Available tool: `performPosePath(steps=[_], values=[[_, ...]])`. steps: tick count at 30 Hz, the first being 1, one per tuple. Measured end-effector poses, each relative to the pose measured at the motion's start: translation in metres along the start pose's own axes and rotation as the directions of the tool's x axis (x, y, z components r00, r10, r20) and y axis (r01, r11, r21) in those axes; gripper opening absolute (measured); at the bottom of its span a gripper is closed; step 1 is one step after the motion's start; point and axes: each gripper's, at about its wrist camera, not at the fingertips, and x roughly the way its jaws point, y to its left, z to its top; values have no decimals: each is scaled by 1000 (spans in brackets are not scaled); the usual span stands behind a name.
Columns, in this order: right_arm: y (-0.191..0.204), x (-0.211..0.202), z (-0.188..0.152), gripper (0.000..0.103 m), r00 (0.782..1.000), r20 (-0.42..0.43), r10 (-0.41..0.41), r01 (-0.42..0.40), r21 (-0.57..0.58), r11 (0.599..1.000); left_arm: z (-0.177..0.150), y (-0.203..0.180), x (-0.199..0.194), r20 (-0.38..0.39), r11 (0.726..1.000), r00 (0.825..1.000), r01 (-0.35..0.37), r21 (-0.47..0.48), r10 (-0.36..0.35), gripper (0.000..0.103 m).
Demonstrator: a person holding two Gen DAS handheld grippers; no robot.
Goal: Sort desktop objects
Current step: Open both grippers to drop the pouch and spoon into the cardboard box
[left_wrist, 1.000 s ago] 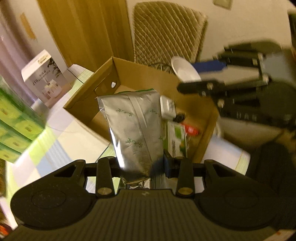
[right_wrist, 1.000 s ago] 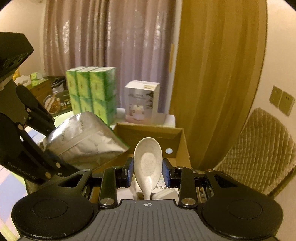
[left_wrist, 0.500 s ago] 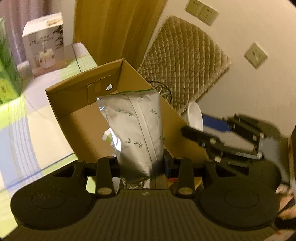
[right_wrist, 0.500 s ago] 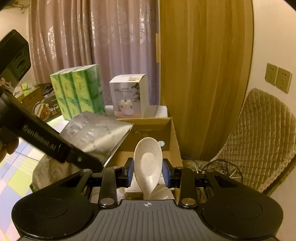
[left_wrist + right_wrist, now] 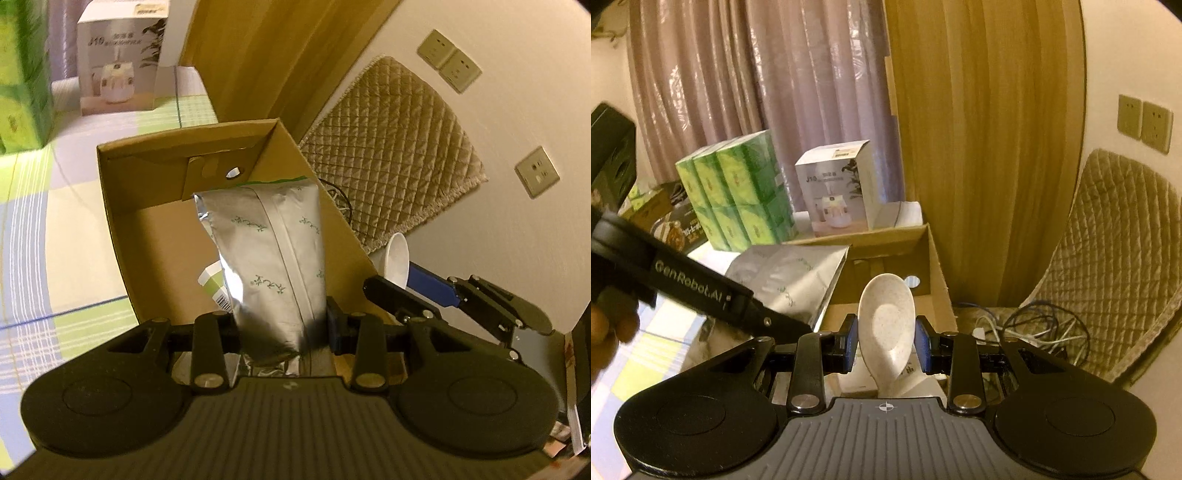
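Tongs of the left hand (image 5: pixel 282 328) pinch the lower end of a silver foil pouch (image 5: pixel 271 258), which stands up from the grip over the open cardboard box (image 5: pixel 155 236). The pouch's top edge reaches towards the box's far wall, and a small green-and-white packet (image 5: pixel 213 282) lies on the box floor just left of it. Right tongs (image 5: pixel 886 345) grip a pale speckled spoon (image 5: pixel 886 317) across its bowl, blue pads pressed on both sides, handle pointing back towards the camera; the spoon hangs above the box's near right corner. From the right wrist view, the left tool crosses in from the left with the pouch beyond it. Box sits on a bench with a checked cloth (image 5: pixel 55 229). Behind it stand a white carton (image 5: pixel 836 192) and green tissue packs (image 5: pixel 735 192).
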Motion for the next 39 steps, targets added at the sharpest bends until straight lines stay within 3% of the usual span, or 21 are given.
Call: performPosePath(steps=[9,11,12,26,35,36,38,39], values=[[-6,14,3,29,1000,-9,-5,6,47,999,2,15,6,49,994,999,5,-110,0,32],[-8,15,2,29,1000,-11,-6,6,50,999,3,22,3,87,989,996,0,-148,13,44],[-8,15,1,29,1000,-12,-7,8,49,999,4,24,1,96,989,995,-1,-149,16,44],[-1,27,-4,29,999,-34,3,-1,42,999,-7,37,-16,92,997,995,-38,-61,44,44],[3,28,3,30,1000,-4,22,-21,75,997,-18,34,-28,110,994,989,-106,34,101,45],[2,28,5,32,1000,13,27,-29,96,995,-18,34,-28,112,993,988,-109,38,104,46],[0,26,8,65,999,34,31,-35,137,990,-20,35,-30,112,993,988,-111,41,106,46],[-1,24,9,66,999,44,32,-38,146,989,-21,36,-31,112,993,988,-113,43,108,46]])
